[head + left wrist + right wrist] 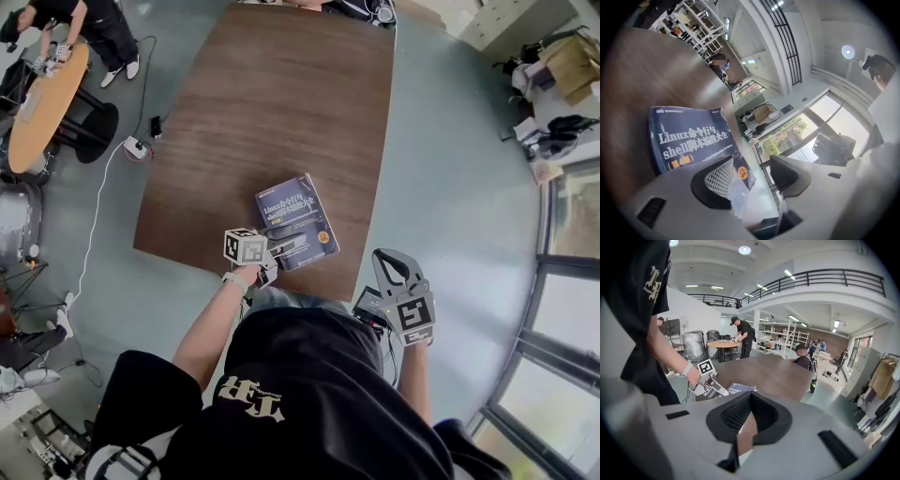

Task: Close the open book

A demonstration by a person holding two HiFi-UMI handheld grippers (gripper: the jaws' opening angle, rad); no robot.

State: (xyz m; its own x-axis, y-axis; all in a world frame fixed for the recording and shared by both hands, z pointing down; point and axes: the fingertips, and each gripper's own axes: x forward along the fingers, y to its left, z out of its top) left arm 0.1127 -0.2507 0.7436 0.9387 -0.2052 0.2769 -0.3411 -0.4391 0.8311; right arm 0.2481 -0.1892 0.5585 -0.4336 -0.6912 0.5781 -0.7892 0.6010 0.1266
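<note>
- The right hand-held gripper (pixel 384 258), jaws pressed together and empty, hangs off the surface, right of the book.
- The left hand-held gripper (pixel 292 246), jaws spread with nothing pinched, hovers over the book's near edge.
- The book (pixel 295 220) lies flat, cover up, by the near edge of the surface (pixel 272 112). It looks closed, so the task seems done, and only drawing the left hand-held gripper away is left.
</note>
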